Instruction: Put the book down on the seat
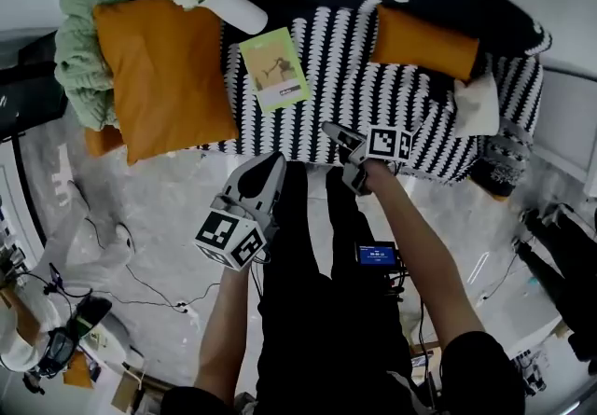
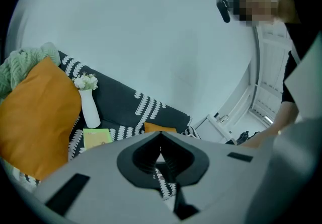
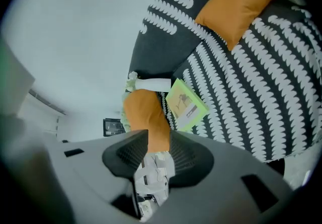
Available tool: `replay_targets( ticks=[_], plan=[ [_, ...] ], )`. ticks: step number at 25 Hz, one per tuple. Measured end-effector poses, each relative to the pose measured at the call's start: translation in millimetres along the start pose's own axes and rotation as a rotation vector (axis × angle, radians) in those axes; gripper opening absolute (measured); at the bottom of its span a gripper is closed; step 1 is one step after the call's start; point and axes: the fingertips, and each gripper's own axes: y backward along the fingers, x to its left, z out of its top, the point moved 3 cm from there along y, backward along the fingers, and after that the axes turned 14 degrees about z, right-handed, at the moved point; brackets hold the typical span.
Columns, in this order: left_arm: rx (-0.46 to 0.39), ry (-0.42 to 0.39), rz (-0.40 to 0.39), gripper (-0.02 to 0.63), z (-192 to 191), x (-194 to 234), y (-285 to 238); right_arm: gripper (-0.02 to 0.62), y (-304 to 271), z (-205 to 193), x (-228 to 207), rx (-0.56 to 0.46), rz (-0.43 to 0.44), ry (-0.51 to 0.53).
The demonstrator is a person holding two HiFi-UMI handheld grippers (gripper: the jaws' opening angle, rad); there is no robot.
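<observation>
- The book (image 1: pixel 274 69) lies flat on the sofa seat (image 1: pixel 373 77), cover up, between the big orange cushion (image 1: pixel 163 73) and the small orange cushion (image 1: pixel 424 42). Neither tool touches it, so the task looks done.
- The left tool (image 1: pixel 270 166) has its jaws together and holds nothing.
- The right tool (image 1: pixel 340 150) stands partly open, with only cushion and floor showing through the gap. Both tools hang in front of the sofa, apart from the book.
- Risk: a white vase (image 1: pixel 233 7) of flowers stands just behind the book. Any reach back to straighten the book could tip the vase over onto it.
- Risk: cables (image 1: pixel 140 287) trail over the floor (image 1: pixel 159 208) by the person's feet, so a backward step might snag one.
- Risk: the seat is soft, and a press on the cushion beside the book may make it slide.
- Surface: a black fabric sofa with white leaf-like stripes and a green knitted blanket (image 1: pixel 79 49) at its left end.
- Room: a pale marbled floor, a plain white wall and equipment at the edges.
</observation>
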Motion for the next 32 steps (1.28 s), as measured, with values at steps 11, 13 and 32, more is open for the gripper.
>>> replay_targets(
  ticks=[11, 13, 32],
  plan=[
    [-0.080, -0.008, 0.054, 0.012, 19.3, -73.5, 47.5, 0.032, 71.8, -14.7, 93.8, 0.019, 0.185, 0.098],
    [-0.091, -0.015, 0.066, 0.012, 22.5, -84.6, 56.4, 0.028, 81.9, -25.6, 112.3, 0.054, 0.208, 0.130],
    [-0.171, -0.145, 0.008, 0.012, 25.2, -190.3, 93.5, 0.017, 188.0, -15.7, 262.8, -0.029, 0.390, 0.602]
  ],
)
